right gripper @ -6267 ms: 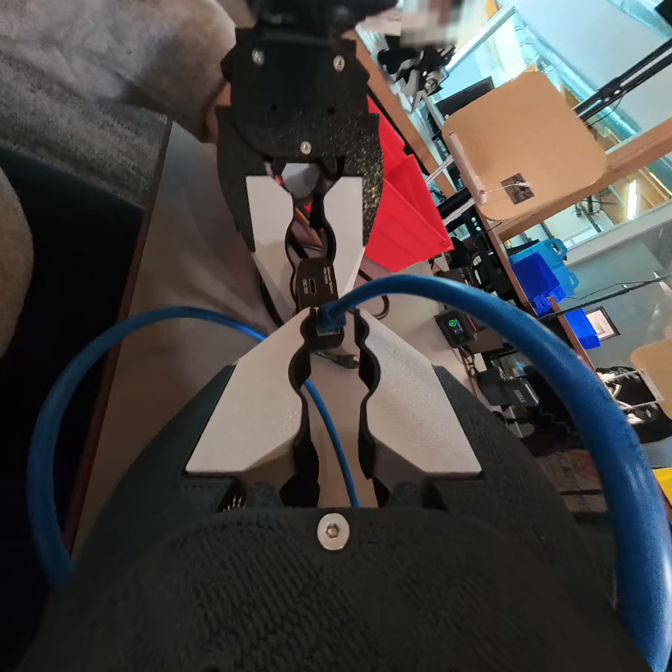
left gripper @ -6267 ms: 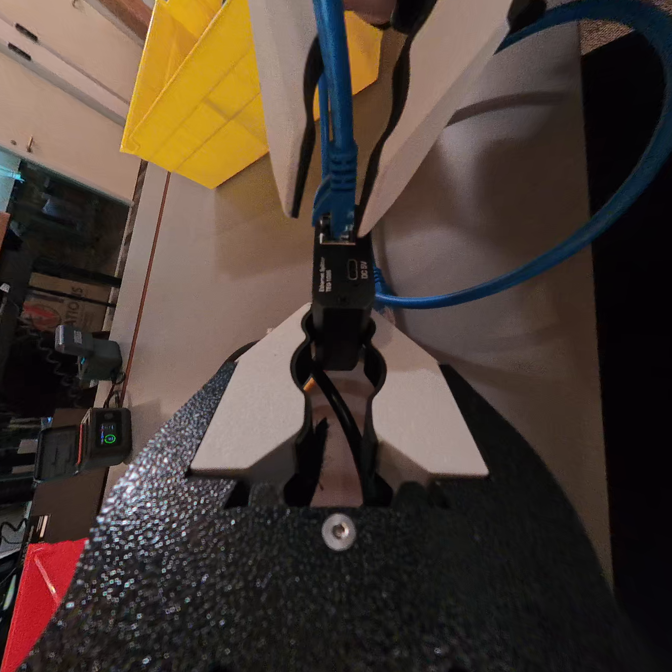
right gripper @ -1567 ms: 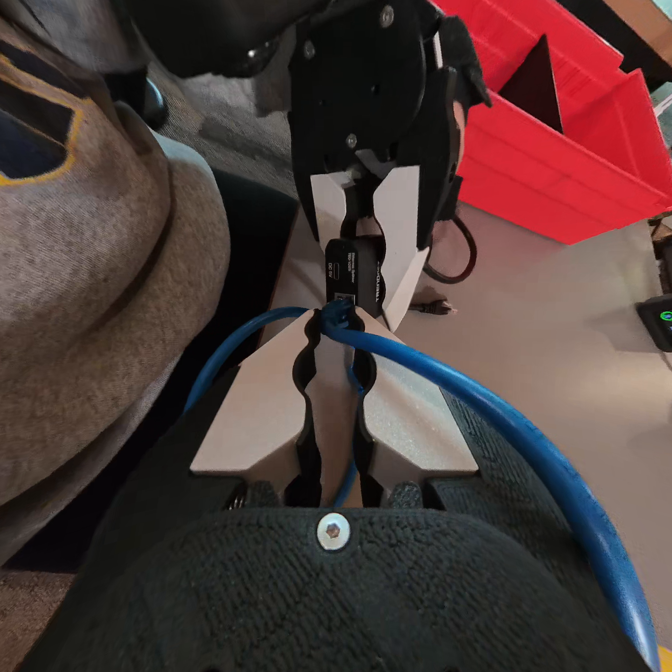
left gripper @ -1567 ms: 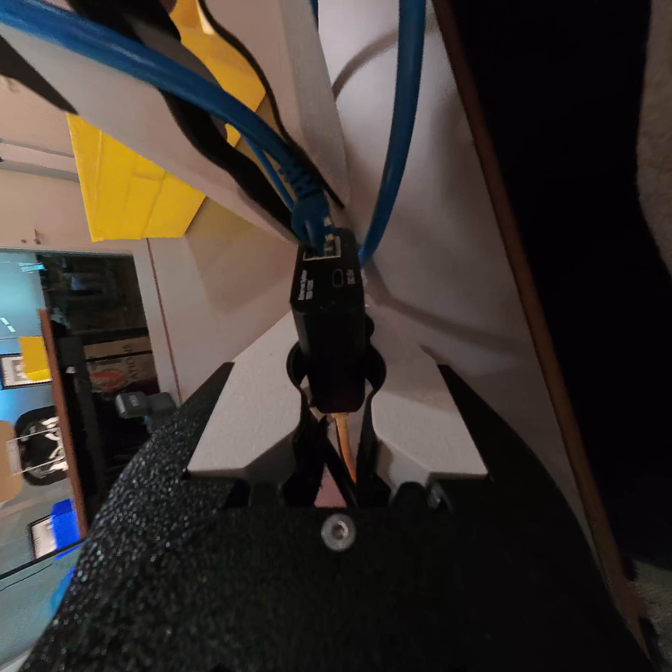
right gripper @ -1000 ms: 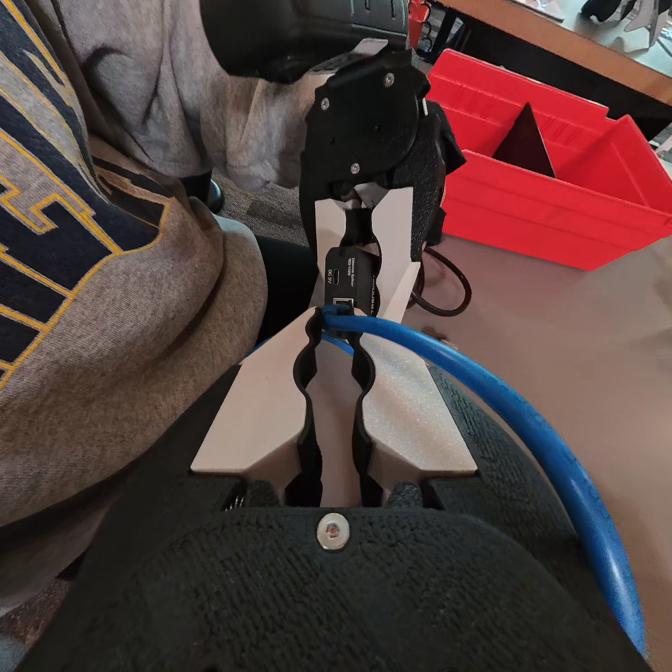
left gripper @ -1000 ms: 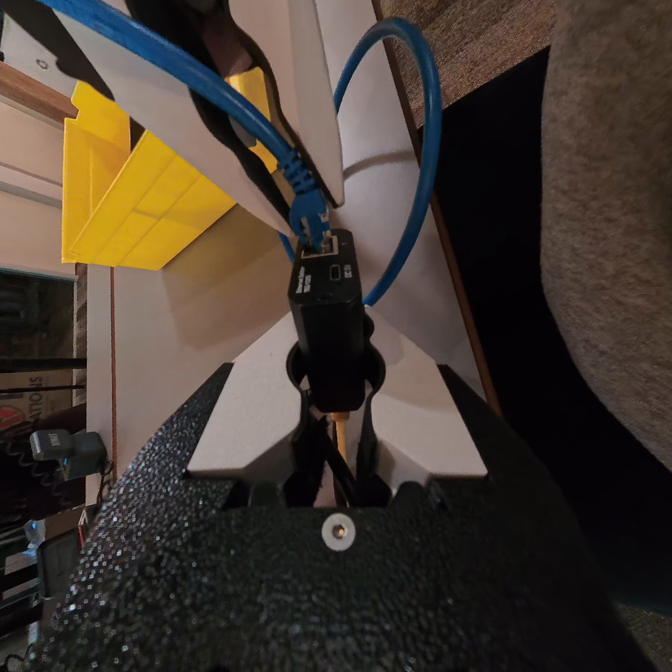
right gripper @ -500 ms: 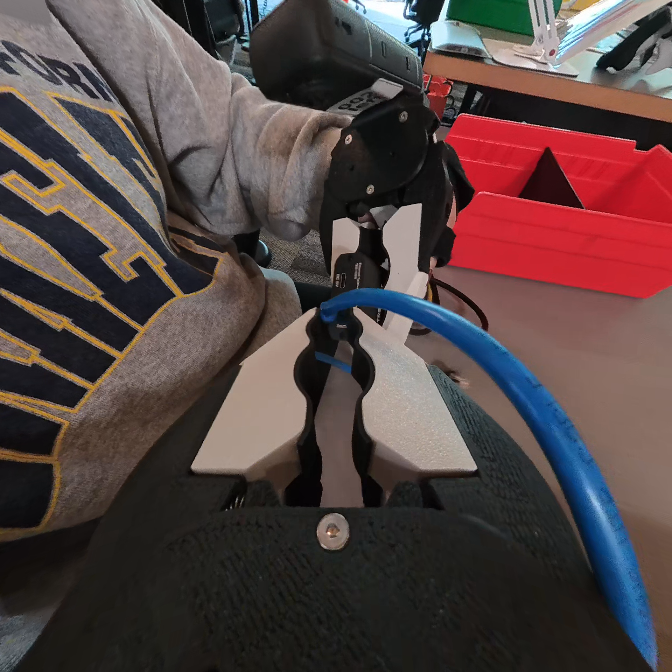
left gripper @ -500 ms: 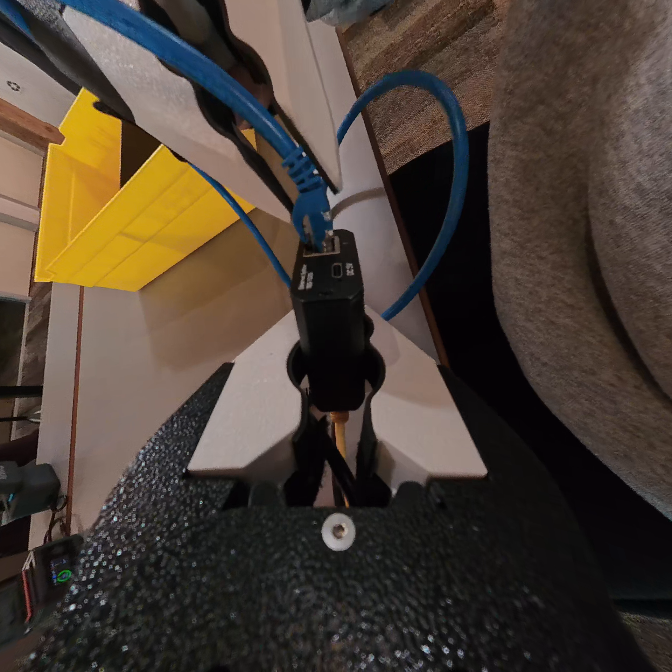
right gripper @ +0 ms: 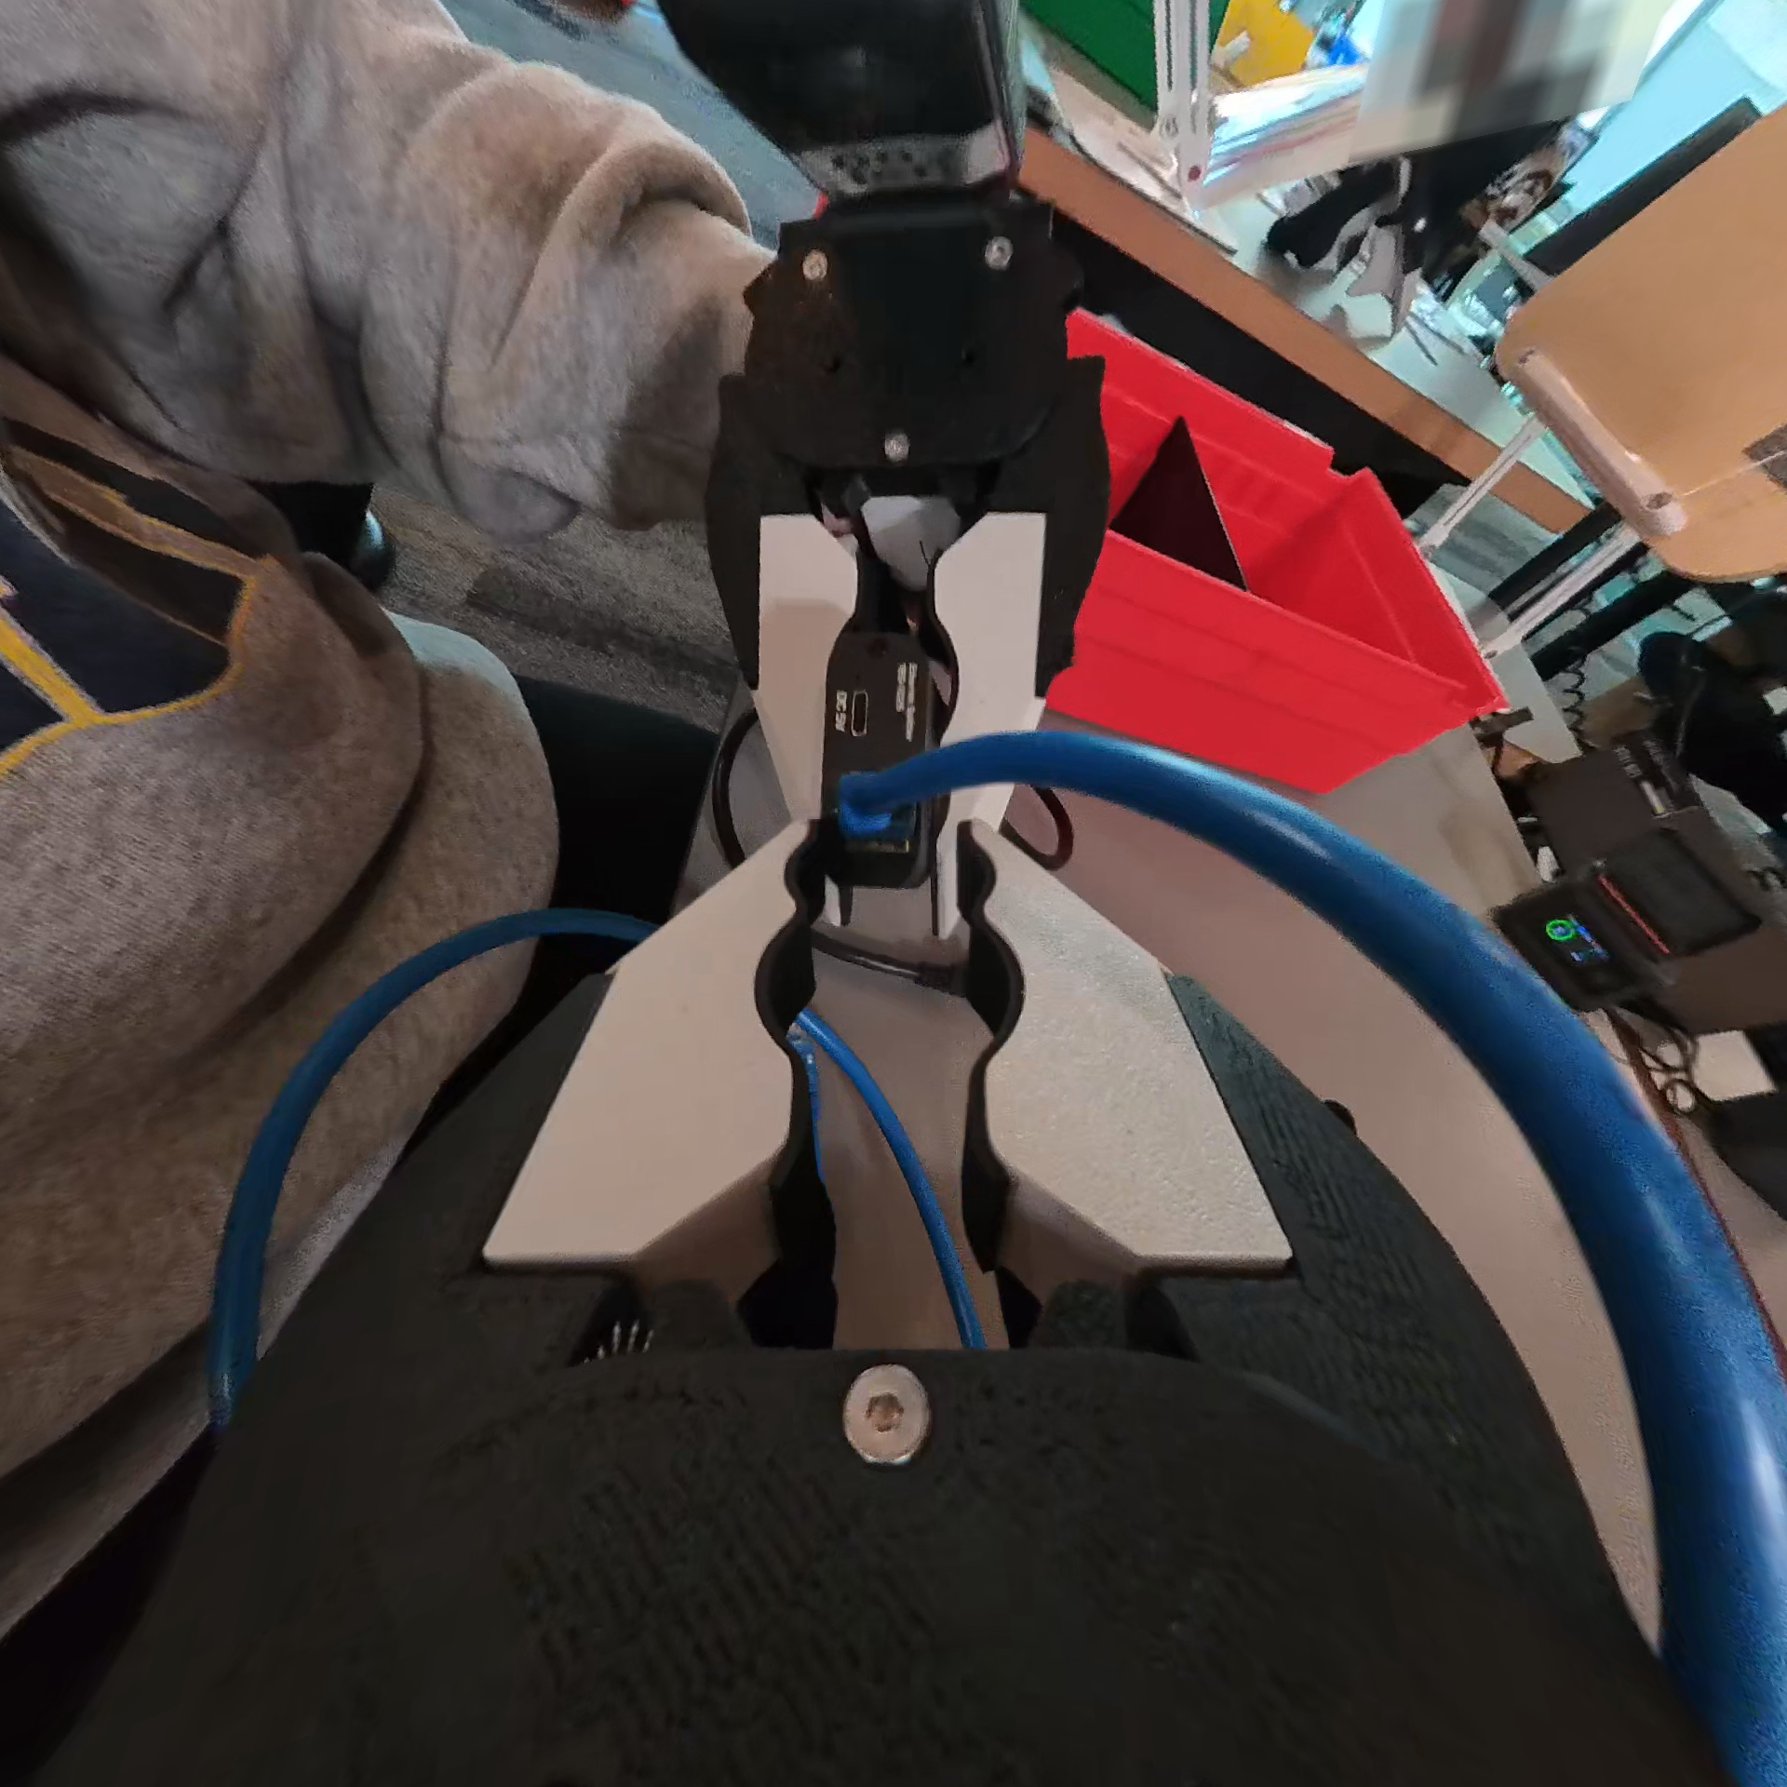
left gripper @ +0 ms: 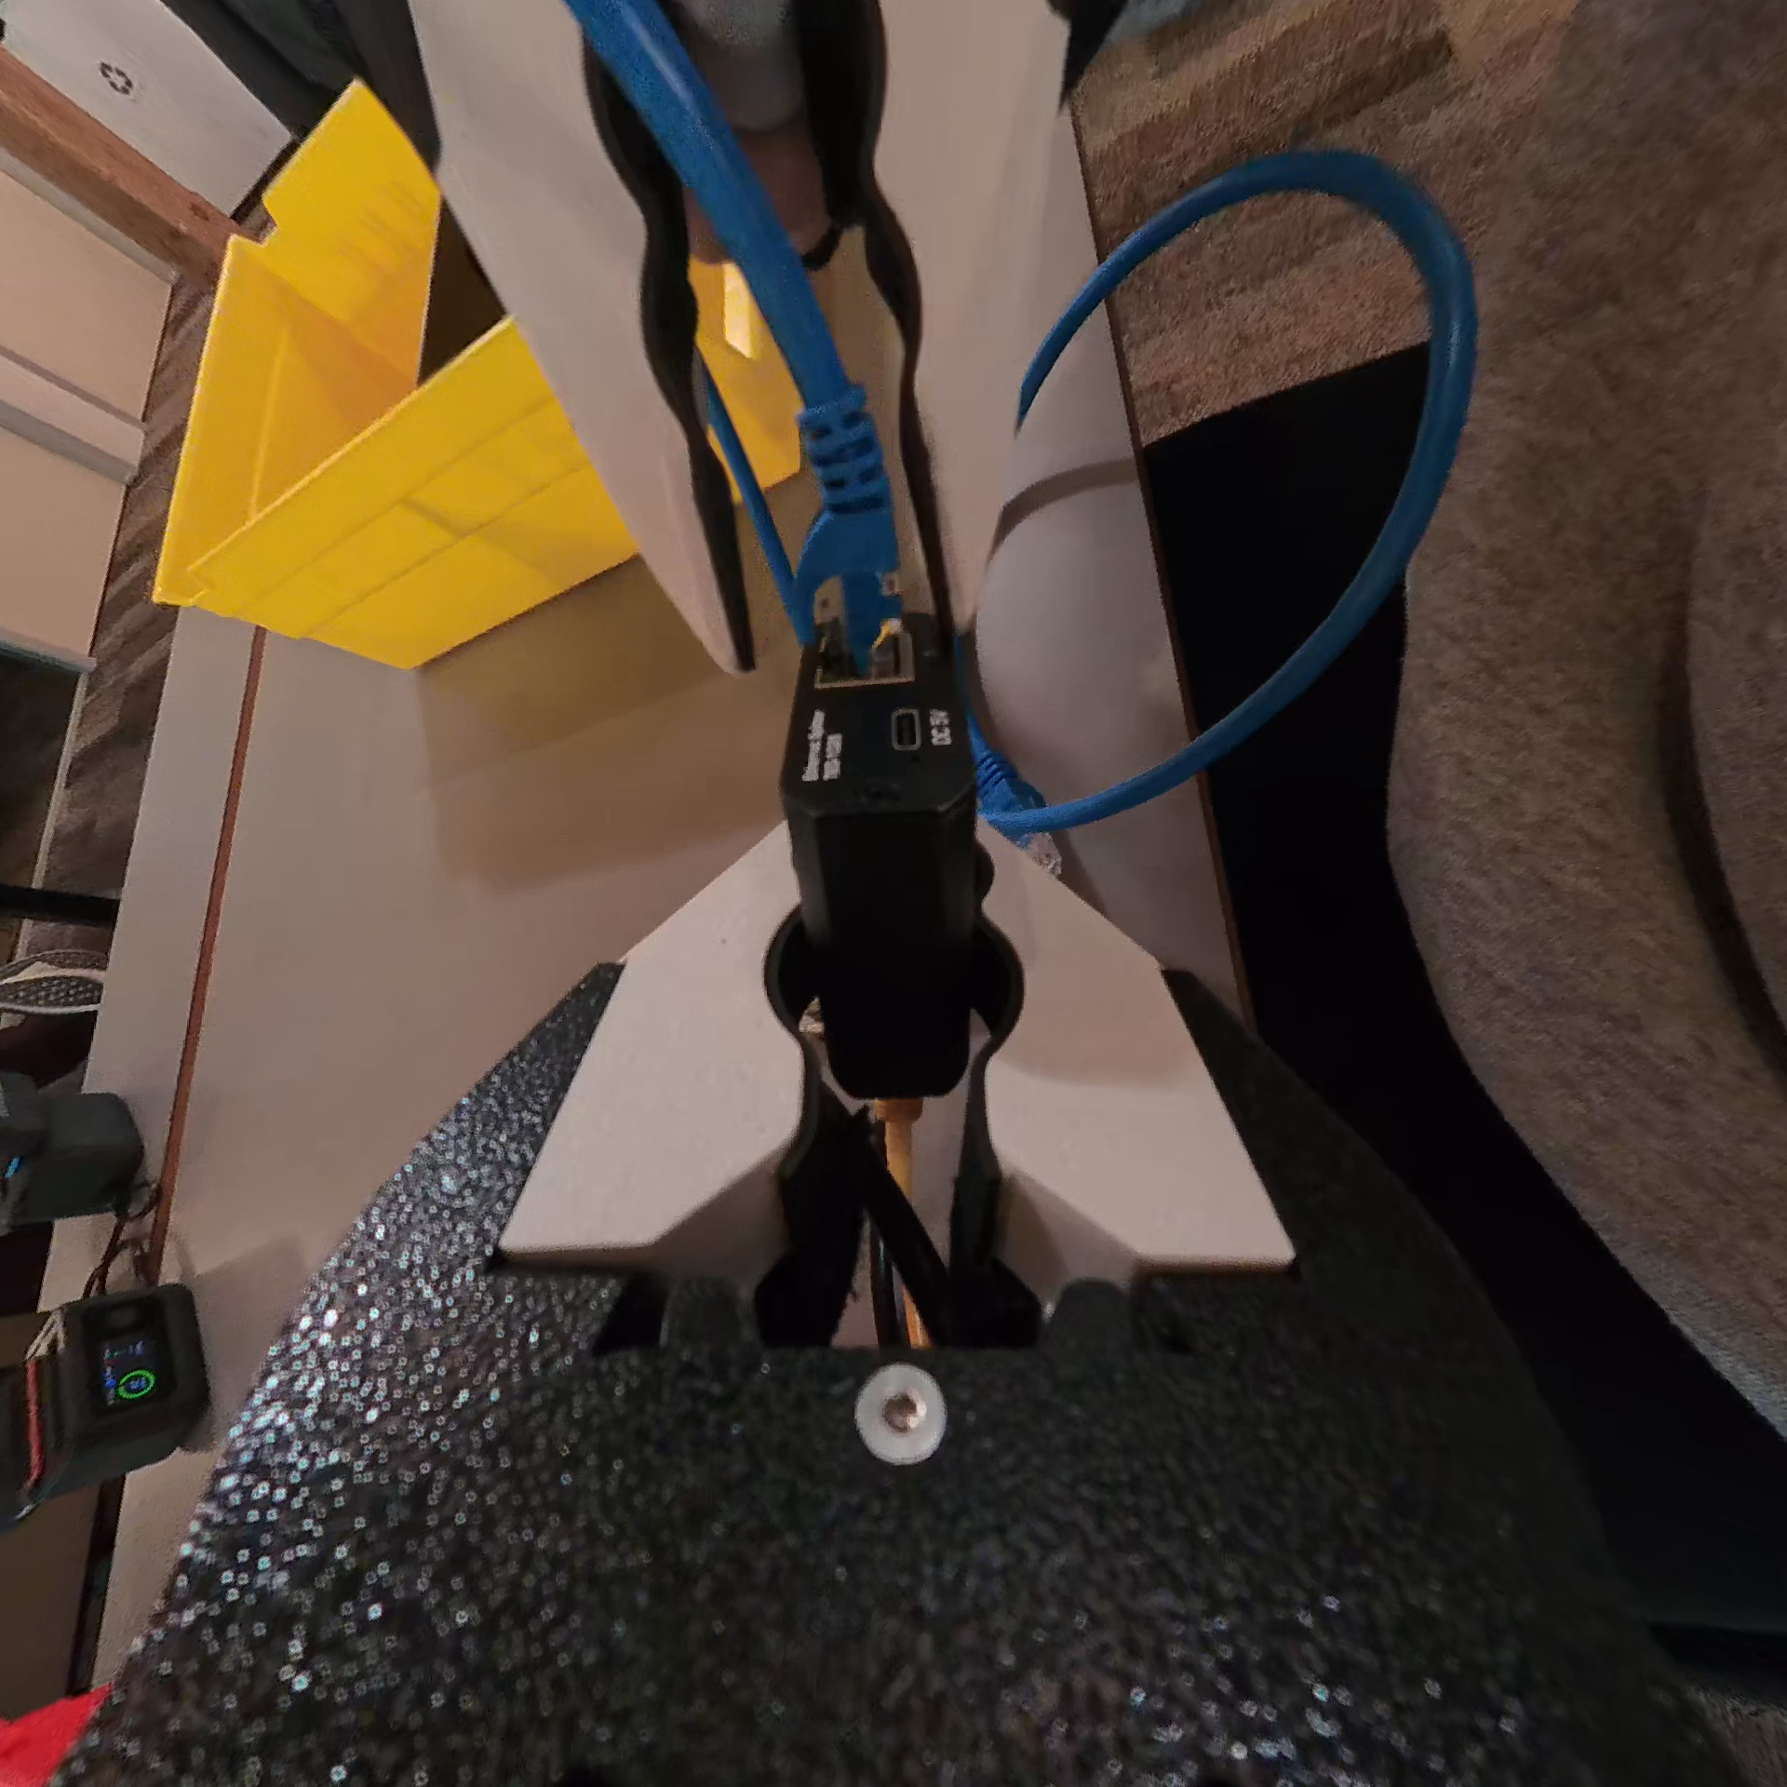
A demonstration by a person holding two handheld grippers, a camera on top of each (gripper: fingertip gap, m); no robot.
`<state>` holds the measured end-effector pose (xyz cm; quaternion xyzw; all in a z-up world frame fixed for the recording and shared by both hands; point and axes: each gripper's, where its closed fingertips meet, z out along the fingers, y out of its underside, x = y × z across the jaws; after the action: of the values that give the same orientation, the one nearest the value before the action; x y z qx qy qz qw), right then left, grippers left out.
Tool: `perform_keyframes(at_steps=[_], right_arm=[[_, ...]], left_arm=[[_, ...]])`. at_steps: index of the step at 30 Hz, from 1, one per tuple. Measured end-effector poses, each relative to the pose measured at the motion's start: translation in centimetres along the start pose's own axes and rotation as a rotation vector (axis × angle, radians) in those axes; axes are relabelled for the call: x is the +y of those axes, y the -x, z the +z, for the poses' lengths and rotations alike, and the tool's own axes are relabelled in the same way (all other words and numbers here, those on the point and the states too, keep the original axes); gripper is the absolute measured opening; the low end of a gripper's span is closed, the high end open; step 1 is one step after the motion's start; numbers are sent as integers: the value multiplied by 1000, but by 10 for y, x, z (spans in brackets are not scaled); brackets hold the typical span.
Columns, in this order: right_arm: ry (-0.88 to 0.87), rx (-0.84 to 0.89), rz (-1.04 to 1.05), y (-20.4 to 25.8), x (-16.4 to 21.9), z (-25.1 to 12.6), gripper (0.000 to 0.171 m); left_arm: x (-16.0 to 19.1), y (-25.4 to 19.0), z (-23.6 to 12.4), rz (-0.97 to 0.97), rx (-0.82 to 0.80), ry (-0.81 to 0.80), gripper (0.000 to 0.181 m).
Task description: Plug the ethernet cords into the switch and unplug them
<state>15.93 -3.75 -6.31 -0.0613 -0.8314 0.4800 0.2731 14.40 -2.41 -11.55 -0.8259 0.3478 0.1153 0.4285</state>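
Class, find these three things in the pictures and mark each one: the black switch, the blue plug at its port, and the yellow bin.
black switch (left gripper: 885, 899), left wrist view, on the middle of its casing.
blue plug (left gripper: 851, 503), left wrist view, on its ribbed boot.
yellow bin (left gripper: 406, 503), left wrist view, on its side wall.

The left tongs (left gripper: 894, 841) have a black, glitter-speckled body with one silver screw at its middle, and two pale grey wedge-shaped fingers (left gripper: 677, 1112) whose inner edges are lined with wavy black rubber. The right tongs (right gripper: 885, 870) are built alike, though their black body has a ribbed, cloth-like grain around a silver hex screw. The person wears a grey sweatshirt, its sleeve (right gripper: 435, 290) wrinkled, with navy shapes edged in yellow on the chest.
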Motion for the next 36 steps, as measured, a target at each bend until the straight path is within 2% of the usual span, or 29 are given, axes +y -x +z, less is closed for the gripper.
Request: perform_keyframes(at_steps=[4, 23, 26, 30, 36], right_arm=[[-17, 14, -22, 0, -2, 1, 12], [-37, 26, -64, 1, -4, 2, 12], [-26, -17, -12, 6, -3, 3, 11], [35, -151, 94, 22, 4, 4, 13], [-38, -196, 159, 21, -7, -8, 12]], left_arm=[[2, 2, 0, -5, -8, 5, 22], [7, 0, 1, -16, 9, 24, 22], [8, -3, 2, 16, 19, 35, 22], [12, -8, 4, 196, 23, 99, 22], [-5, -12, -1, 142, 67, 24, 22]])
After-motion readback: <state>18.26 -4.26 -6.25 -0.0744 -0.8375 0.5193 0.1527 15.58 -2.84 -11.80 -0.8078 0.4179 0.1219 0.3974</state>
